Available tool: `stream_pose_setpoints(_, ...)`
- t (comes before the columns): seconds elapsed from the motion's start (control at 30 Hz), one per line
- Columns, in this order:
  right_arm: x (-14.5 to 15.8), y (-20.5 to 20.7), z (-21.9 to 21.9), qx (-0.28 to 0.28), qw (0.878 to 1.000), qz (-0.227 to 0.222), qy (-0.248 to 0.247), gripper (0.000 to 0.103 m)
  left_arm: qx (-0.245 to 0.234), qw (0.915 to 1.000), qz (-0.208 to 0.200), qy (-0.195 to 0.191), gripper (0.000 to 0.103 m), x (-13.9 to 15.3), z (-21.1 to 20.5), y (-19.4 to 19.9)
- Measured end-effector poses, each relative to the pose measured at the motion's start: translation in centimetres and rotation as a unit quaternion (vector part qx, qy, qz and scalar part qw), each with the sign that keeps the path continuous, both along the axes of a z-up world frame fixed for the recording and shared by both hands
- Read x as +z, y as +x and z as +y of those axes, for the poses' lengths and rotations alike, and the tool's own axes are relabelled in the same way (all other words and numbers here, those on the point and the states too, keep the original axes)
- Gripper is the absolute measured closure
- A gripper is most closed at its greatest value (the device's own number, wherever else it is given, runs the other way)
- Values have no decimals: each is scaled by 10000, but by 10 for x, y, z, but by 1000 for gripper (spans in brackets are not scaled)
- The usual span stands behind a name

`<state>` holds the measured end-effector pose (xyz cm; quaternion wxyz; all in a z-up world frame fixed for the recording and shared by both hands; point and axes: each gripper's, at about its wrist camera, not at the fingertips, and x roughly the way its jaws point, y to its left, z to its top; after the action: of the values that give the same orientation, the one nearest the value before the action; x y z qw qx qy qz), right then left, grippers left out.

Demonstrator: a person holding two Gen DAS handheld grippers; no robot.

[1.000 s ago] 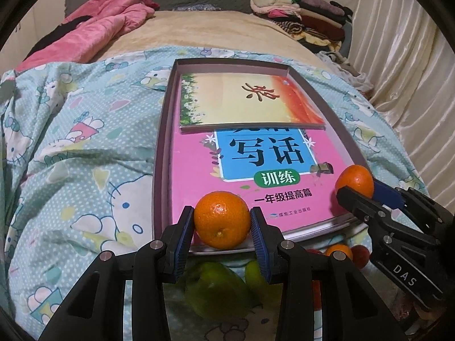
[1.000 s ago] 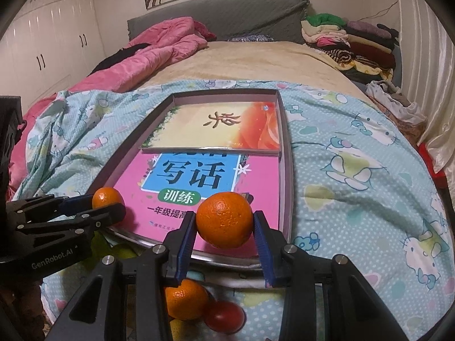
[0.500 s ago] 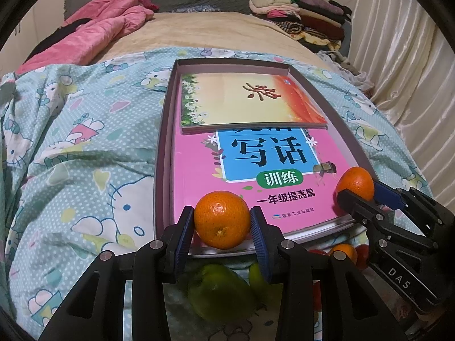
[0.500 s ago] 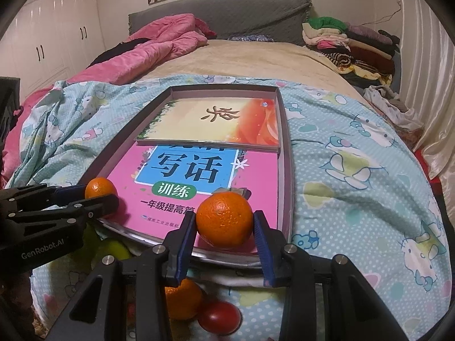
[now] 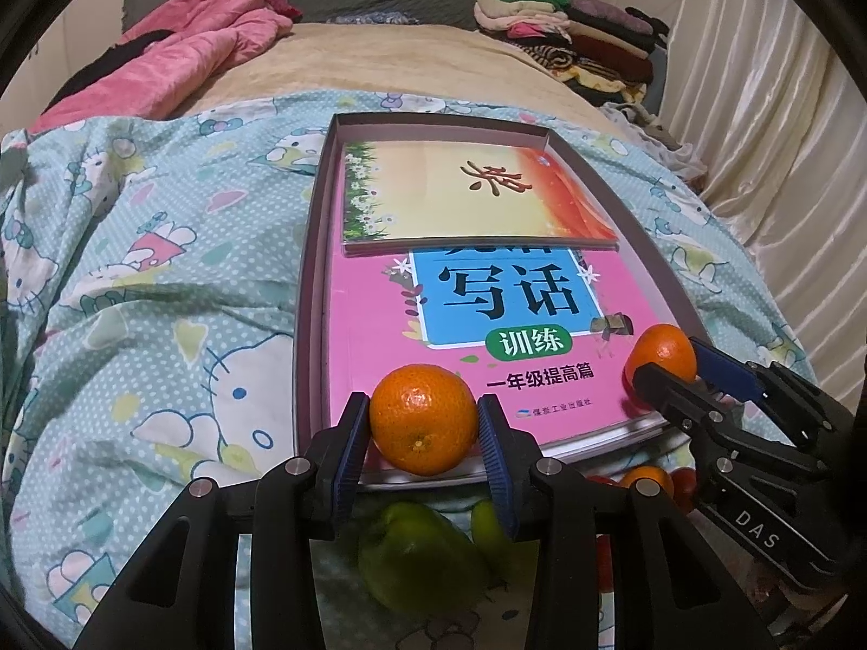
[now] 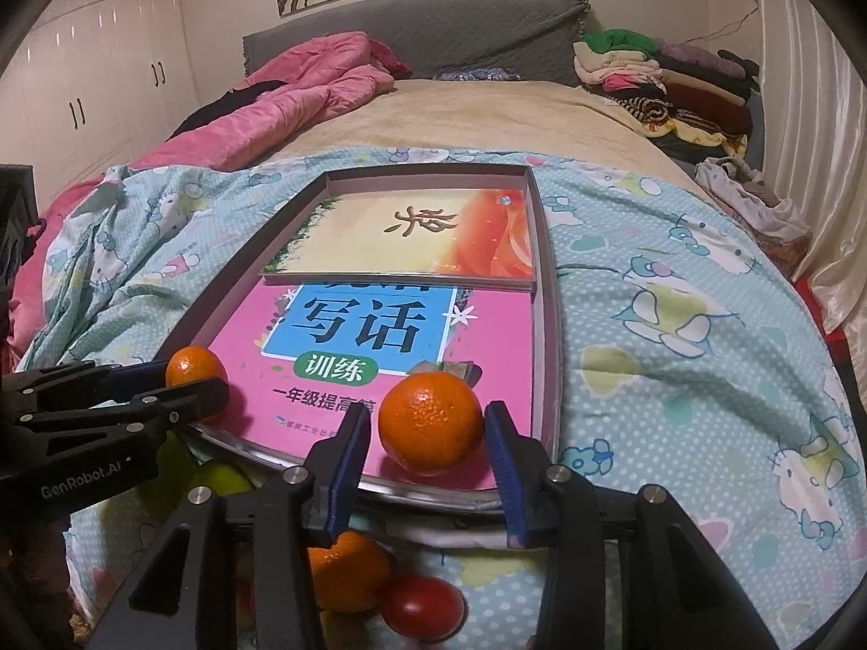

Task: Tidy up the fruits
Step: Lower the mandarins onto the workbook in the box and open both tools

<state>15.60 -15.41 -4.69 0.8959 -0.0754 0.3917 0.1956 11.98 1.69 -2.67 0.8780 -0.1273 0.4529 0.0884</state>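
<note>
The left gripper (image 5: 424,413) is clenching its jaws on the left orange (image 5: 424,422), both blue pads pressing the peel, and is holding it at the near edge of the pink book (image 5: 379,325). The right gripper (image 6: 428,416) is standing released: a gap is showing on each side of the right orange (image 6: 431,422), which is sitting by its own weight on the book's near right corner, seemingly with a shadow under it.

The risk is starting there. The glossy book is lying in a shallow box (image 5: 309,292) on a soft quilt (image 5: 135,298), so the cover is probably sloping a little. Any brush from the pads as they are drawing back could set the freed fruit rolling off the near edge. It would be dropping toward the loose orange (image 6: 347,569) and tomato (image 6: 422,598) lying just below the book. The left orange is overhanging that same edge, above a green fruit (image 5: 417,552); letting go there would be sending it down, not onto the cover.

Compared with 0.5 s ago, the right jaws are no longer touching their orange, while the left grip is looking unchanged.
</note>
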Motion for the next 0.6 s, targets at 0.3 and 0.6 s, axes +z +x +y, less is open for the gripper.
stream_pose_setpoints(0.3,1,-1,0,-6,10000,-9,95,50,-15,10000,-72,-52,57,4,0,-3)
stream_pose_setpoints(0.6,5,-1,-4,-71,9998,-55,202,39,17,9997,-223,-90,46,12,3,-7)
